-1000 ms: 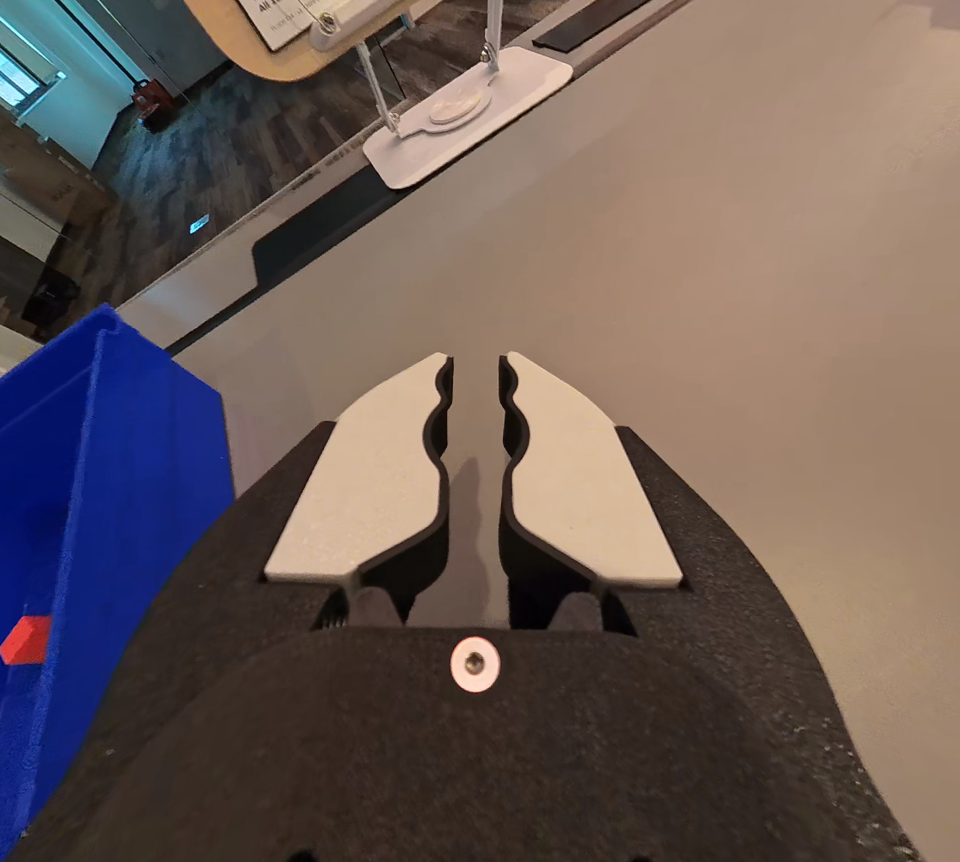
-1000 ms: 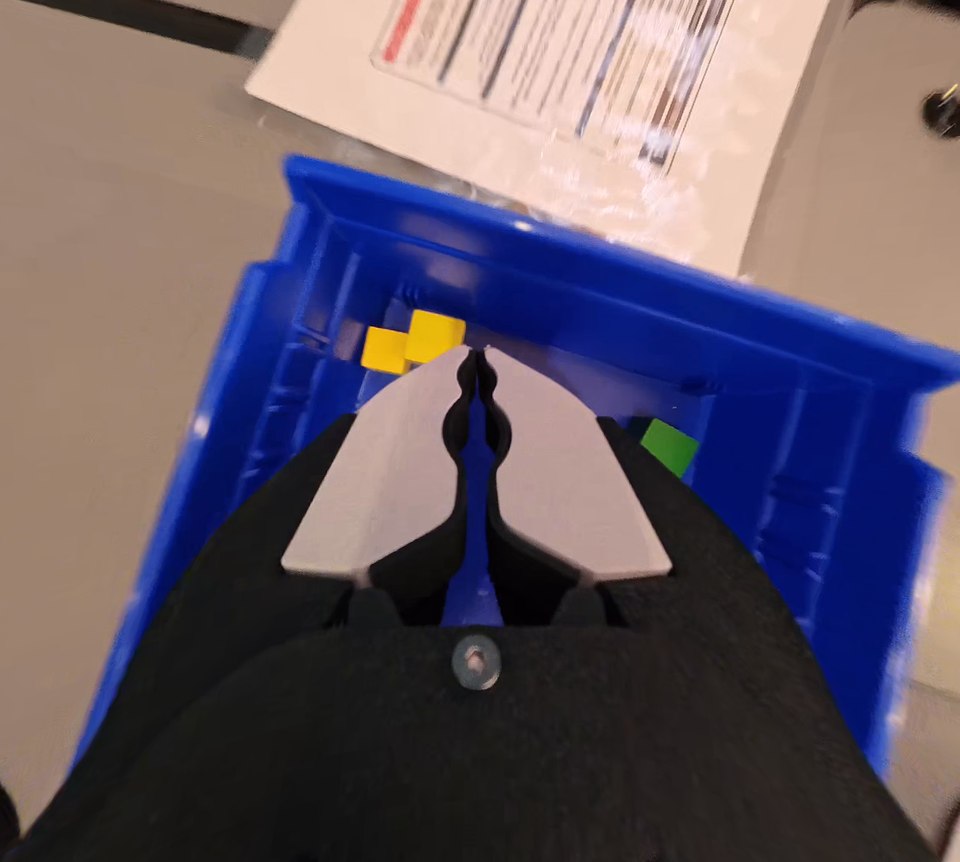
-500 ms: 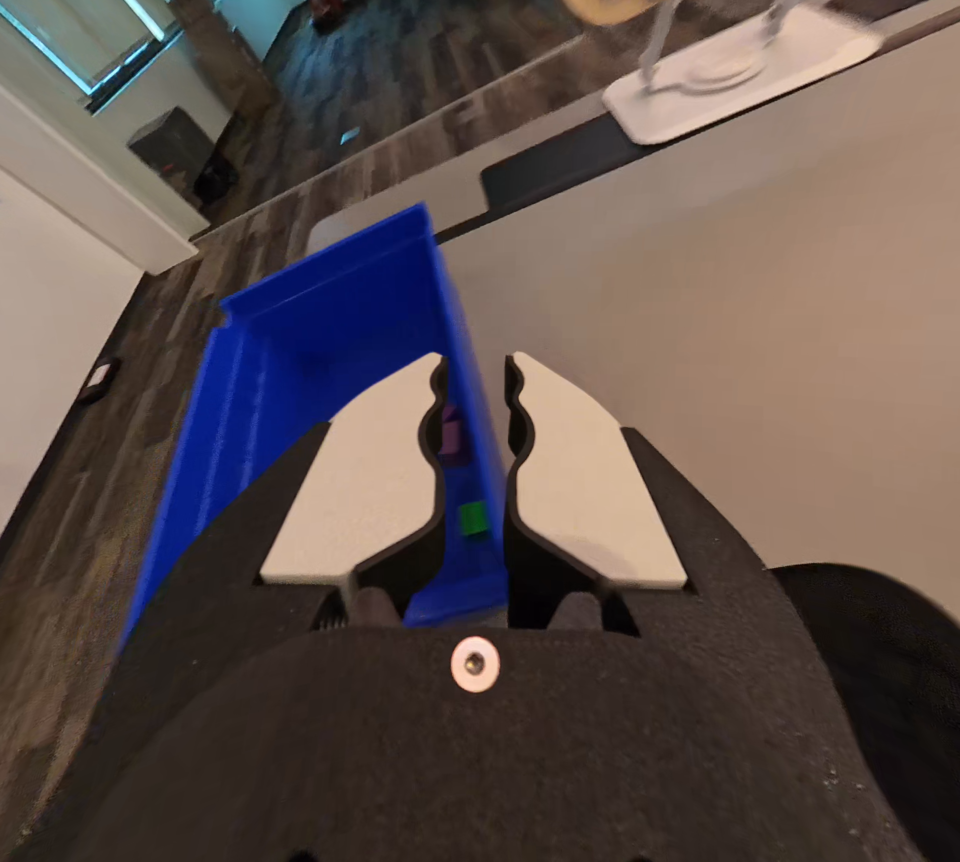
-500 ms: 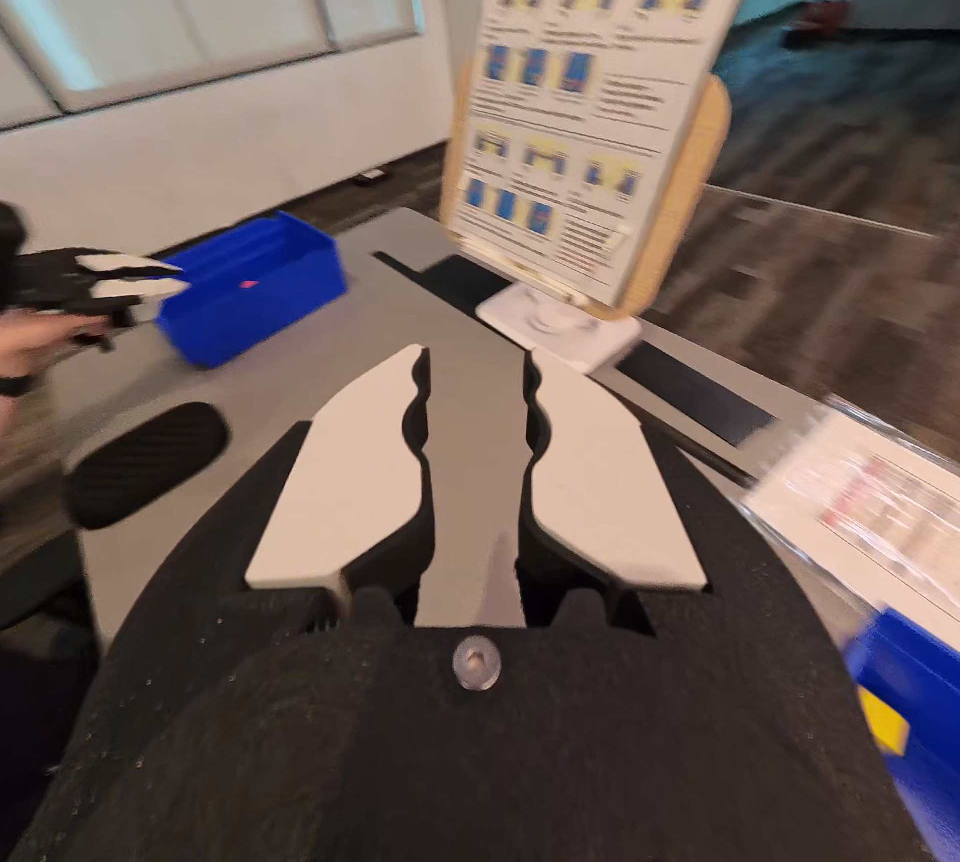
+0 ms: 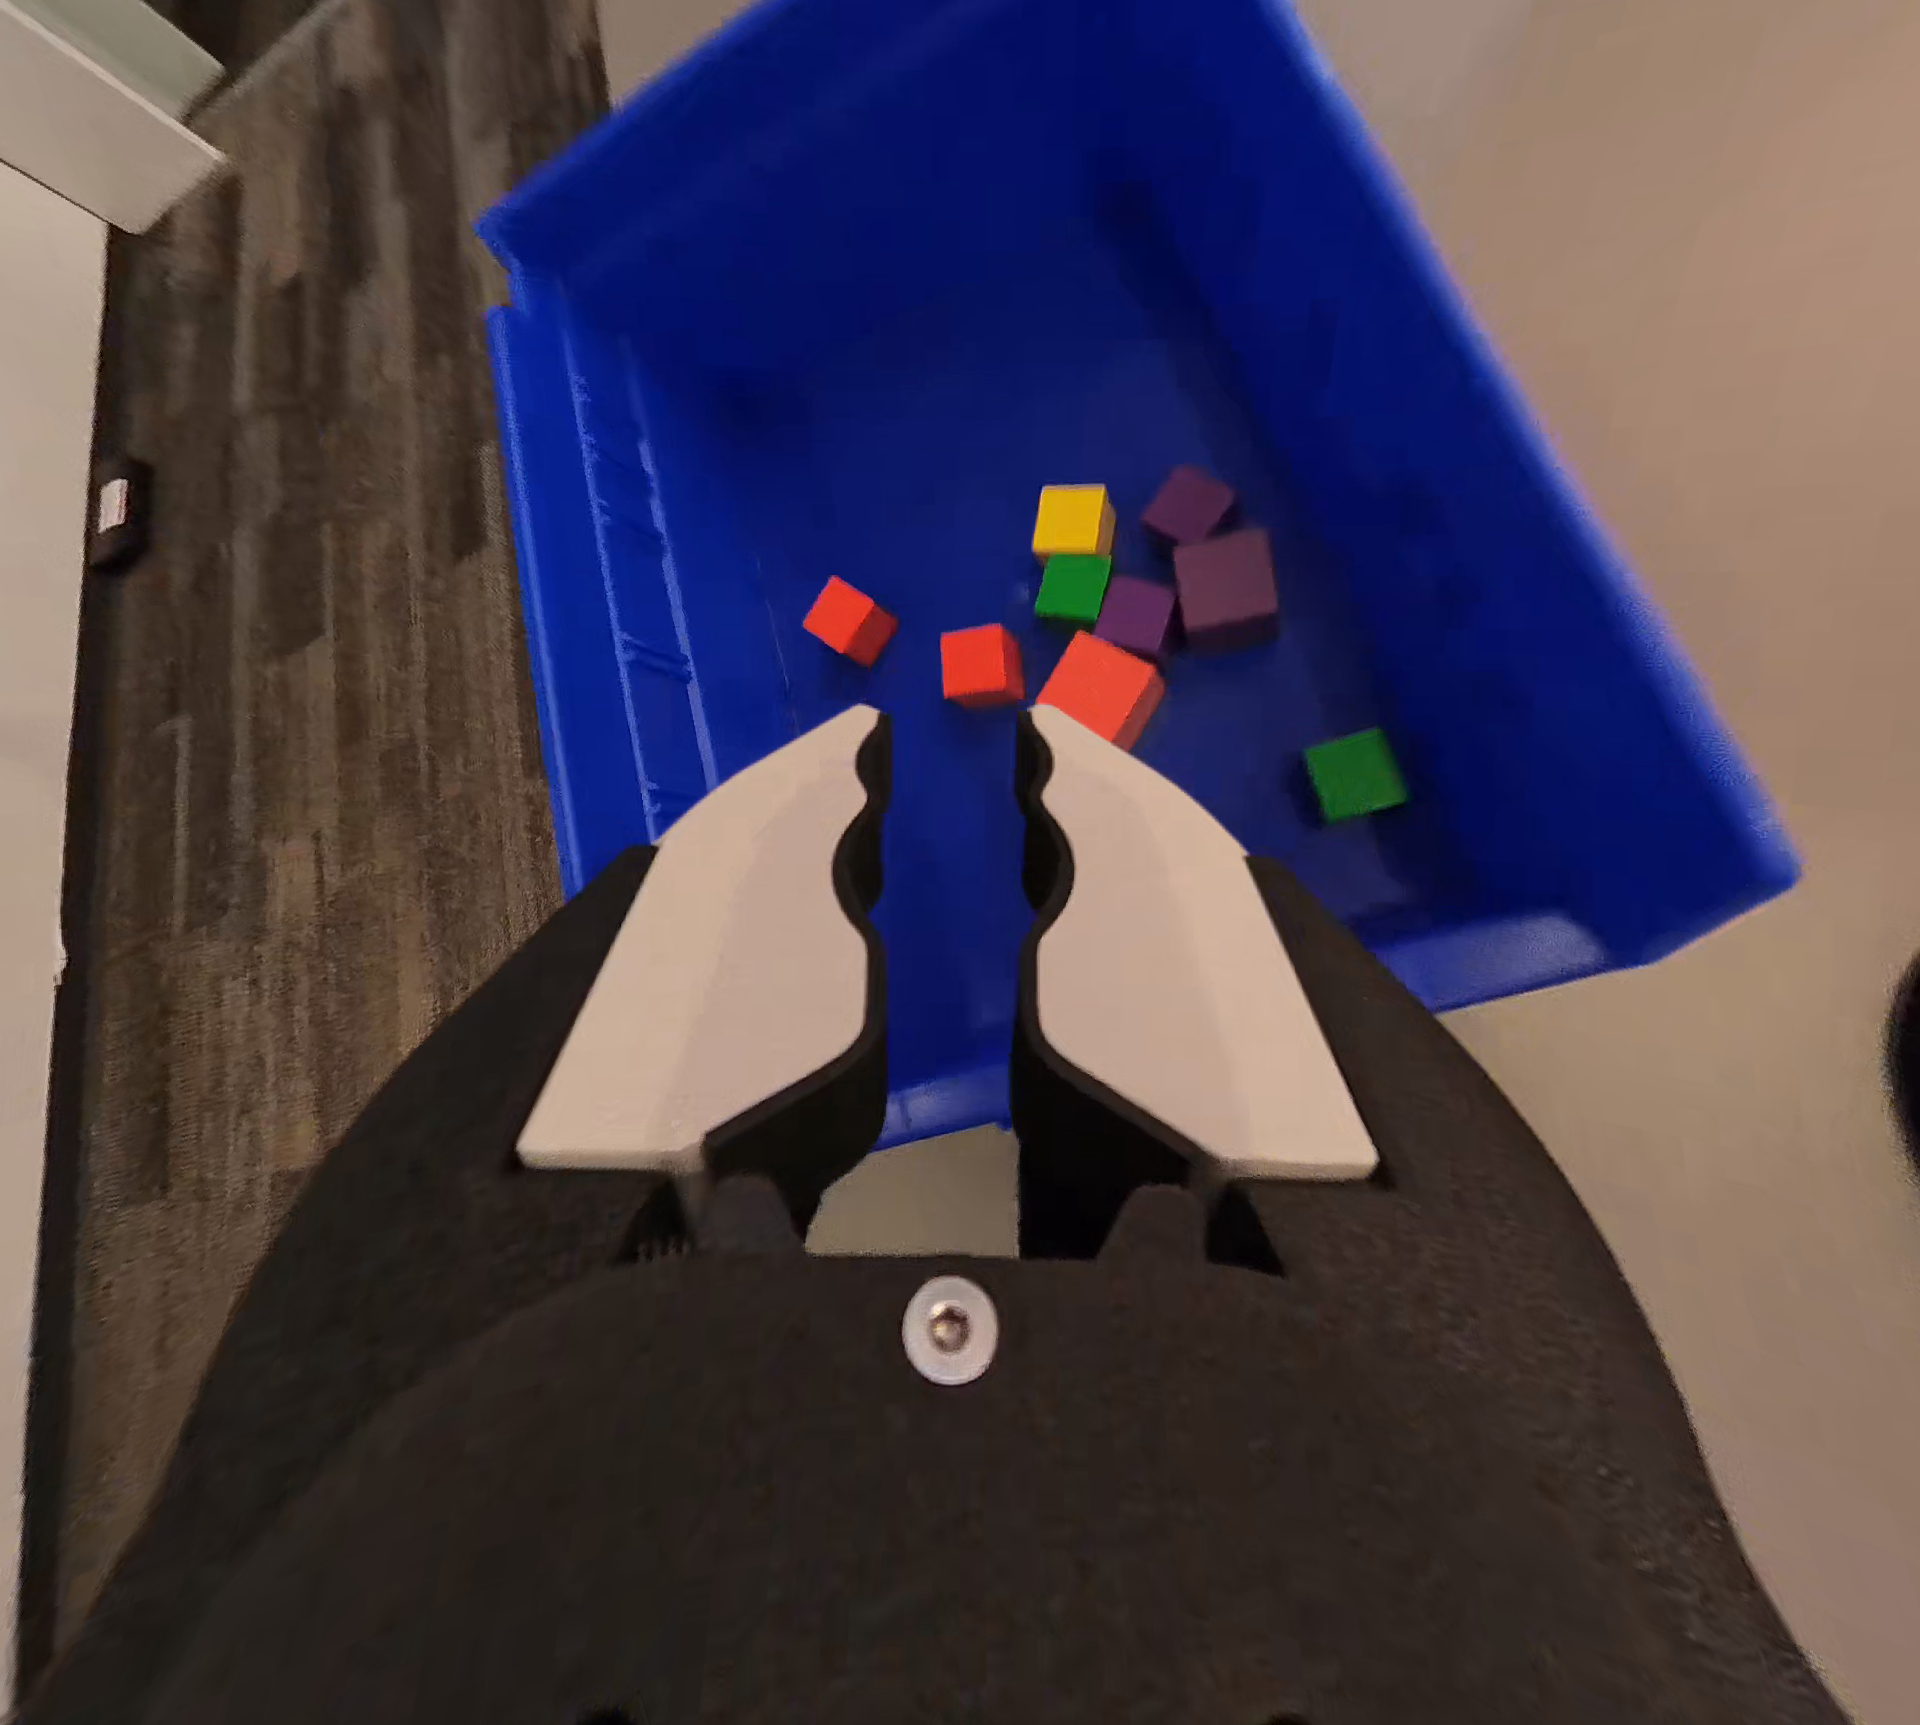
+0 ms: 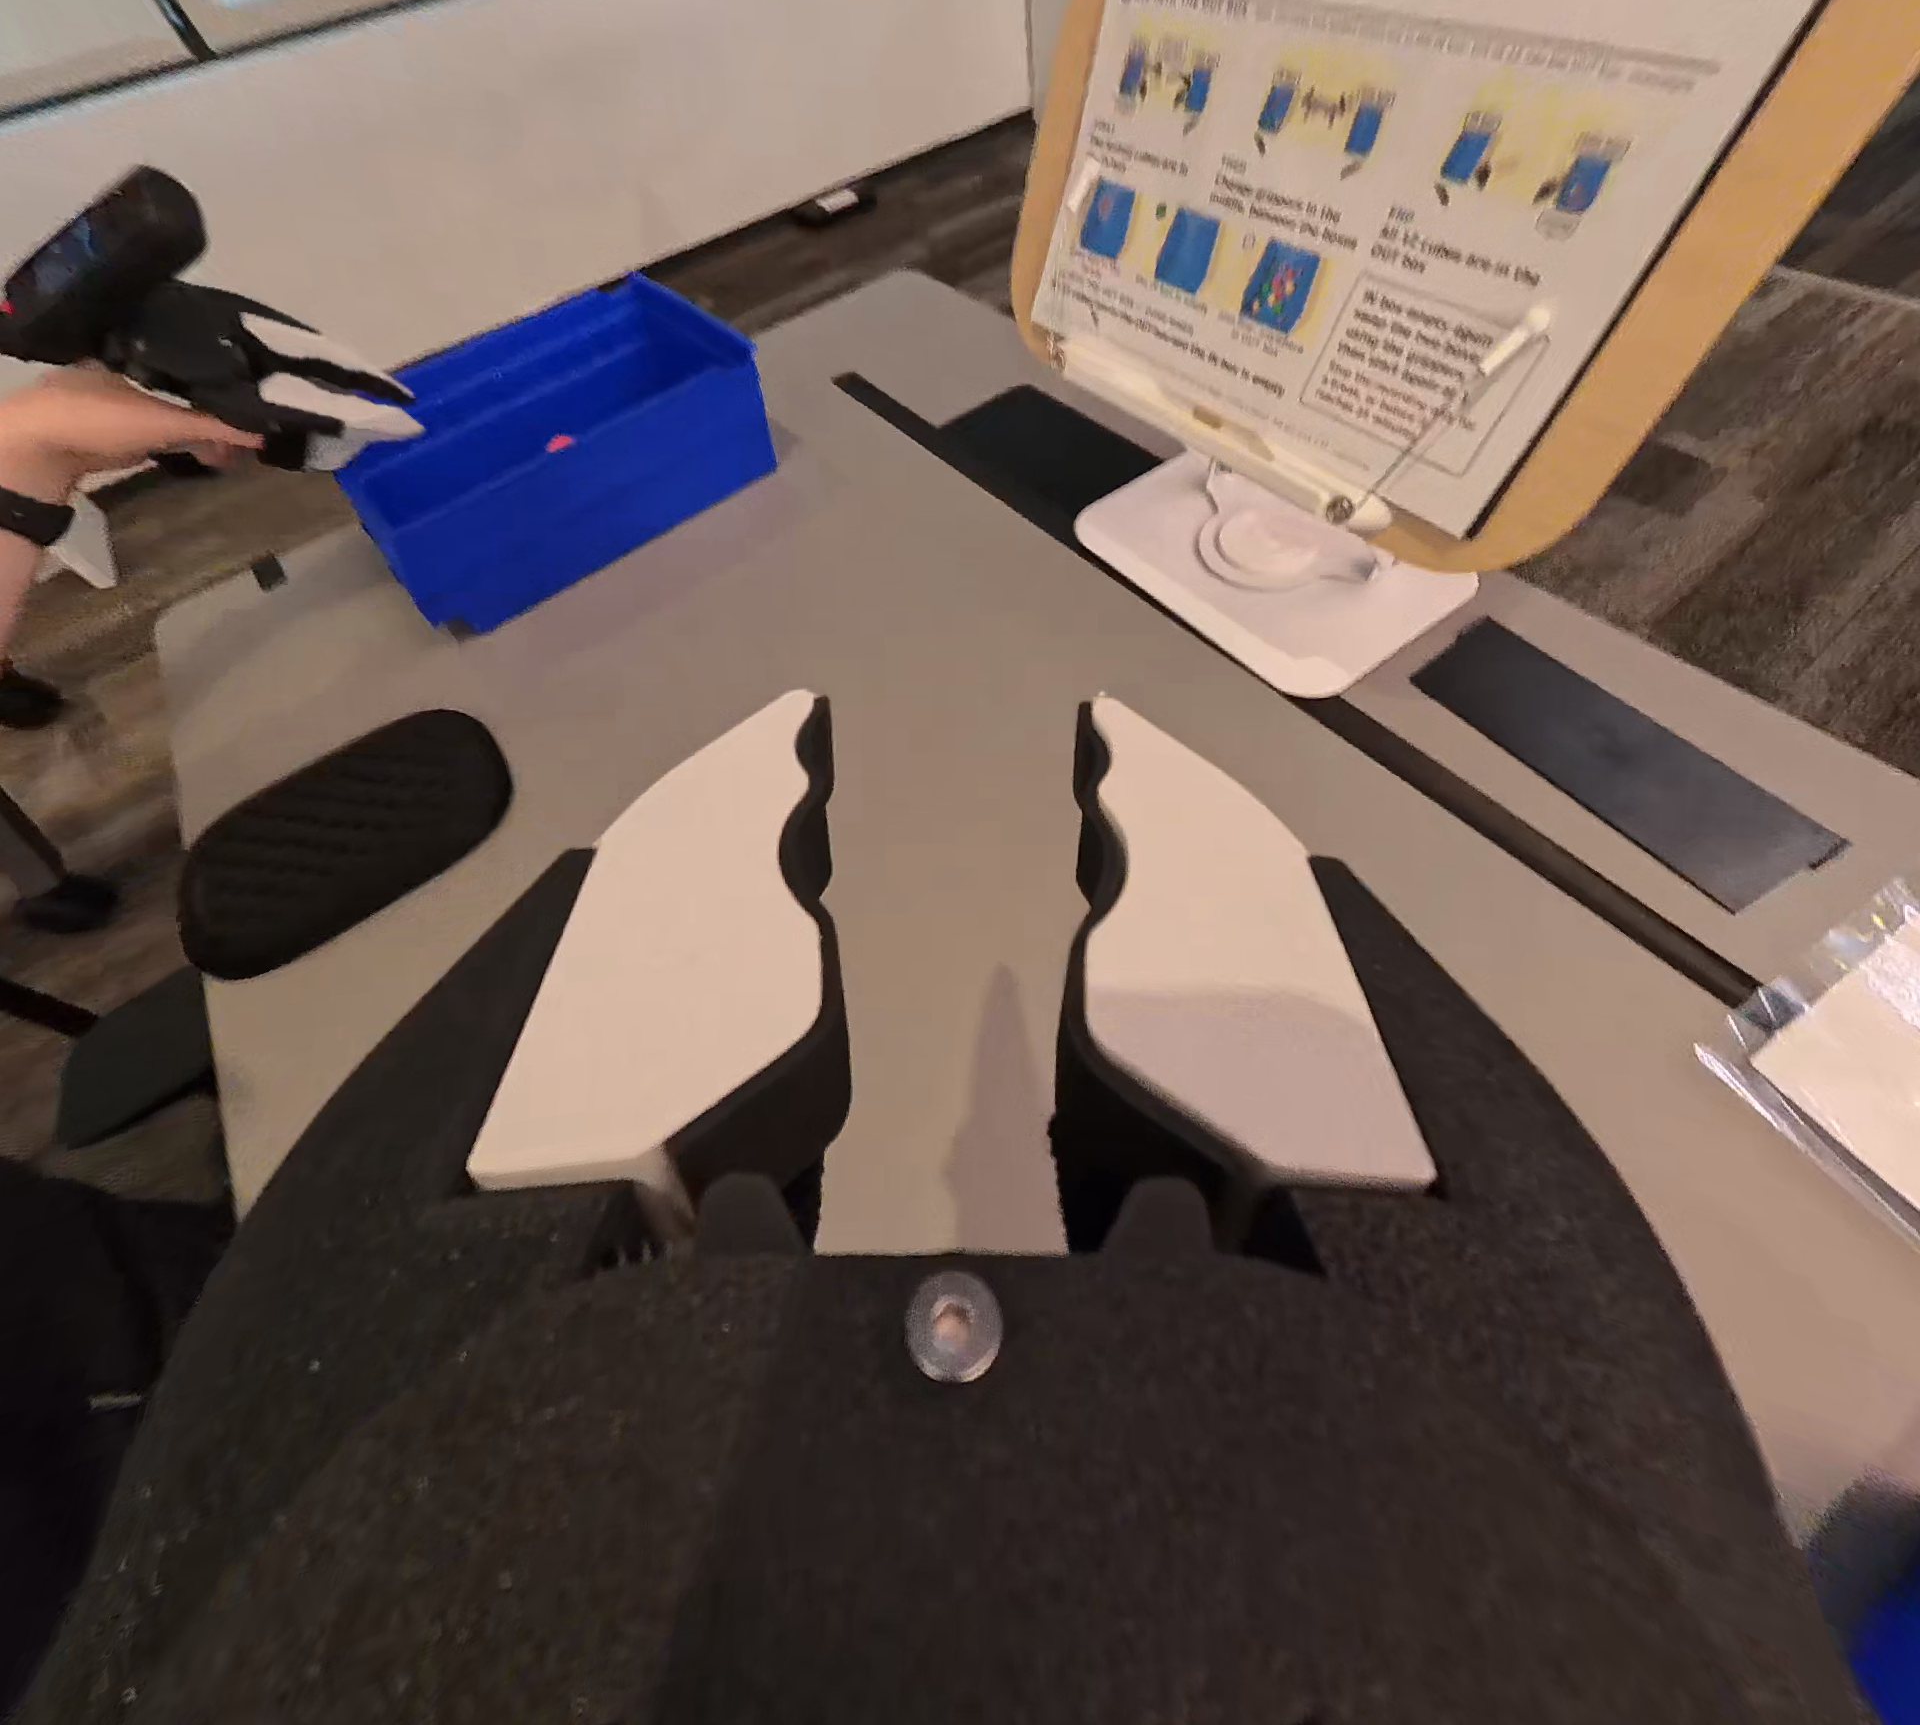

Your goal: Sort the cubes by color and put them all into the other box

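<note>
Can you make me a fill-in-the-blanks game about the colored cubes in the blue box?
1. The blue box holds three red cubes, three ____ cubes, two green cubes and one yellow cube.
2. The left gripper hovers over the box with its jaws ____ and nothing between them.
3. The yellow cube sits right beside a ____ cube.
4. The right gripper is over the gray ____.

Missing words: purple, open, green, table
</note>
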A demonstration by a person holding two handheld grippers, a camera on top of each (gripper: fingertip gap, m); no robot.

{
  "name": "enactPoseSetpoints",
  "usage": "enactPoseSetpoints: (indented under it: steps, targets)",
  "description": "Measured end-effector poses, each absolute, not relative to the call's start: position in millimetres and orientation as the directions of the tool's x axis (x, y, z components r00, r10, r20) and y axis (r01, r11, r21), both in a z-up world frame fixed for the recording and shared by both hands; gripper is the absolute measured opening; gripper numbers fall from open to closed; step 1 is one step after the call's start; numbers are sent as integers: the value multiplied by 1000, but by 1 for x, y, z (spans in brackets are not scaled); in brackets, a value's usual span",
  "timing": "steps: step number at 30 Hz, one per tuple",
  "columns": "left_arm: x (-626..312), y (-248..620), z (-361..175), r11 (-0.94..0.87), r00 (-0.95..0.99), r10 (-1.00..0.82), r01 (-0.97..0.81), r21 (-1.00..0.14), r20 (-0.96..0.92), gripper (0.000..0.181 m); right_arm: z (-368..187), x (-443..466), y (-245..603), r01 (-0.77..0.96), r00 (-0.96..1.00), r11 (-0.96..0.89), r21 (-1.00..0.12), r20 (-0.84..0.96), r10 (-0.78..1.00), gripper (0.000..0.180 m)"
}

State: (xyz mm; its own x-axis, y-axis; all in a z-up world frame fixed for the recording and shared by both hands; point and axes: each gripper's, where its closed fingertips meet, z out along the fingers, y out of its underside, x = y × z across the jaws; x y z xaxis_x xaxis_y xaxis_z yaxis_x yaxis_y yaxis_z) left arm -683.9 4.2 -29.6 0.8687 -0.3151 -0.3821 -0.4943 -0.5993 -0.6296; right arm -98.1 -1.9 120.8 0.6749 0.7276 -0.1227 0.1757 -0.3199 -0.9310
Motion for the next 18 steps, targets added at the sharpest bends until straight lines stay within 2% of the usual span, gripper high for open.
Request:
enactPoseSetpoints:
  steps: [7, 11, 14, 16, 18]
  targets:
    - [-669, 40, -73, -595, 799, -489, -599, -536, -351, 25, 112, -120, 5, 187, 640, -344, -920, -152, 753, 43]
    - [-666, 71, -91, -652, 785, -498, -619, -438, -367, 27, 105, -128, 7, 225, 650, -354, -908, -131, 749, 43]
    - [-667, 80, -110, -699, 799, -514, -601, -386, -314, 25, 96, -131, 6, 262, 648, -374, -890, -125, 751, 43]
    - [-663, 84, -114, -716, 824, -505, -566, -408, -258, 20, 92, -130, 6, 283, 651, -376, -882, -111, 751, 43]
    - [-661, 86, -116, -733, 840, -497, -541, -412, -219, 23, 89, -129, 7, 292, 650, -381, -878, -110, 752, 43]
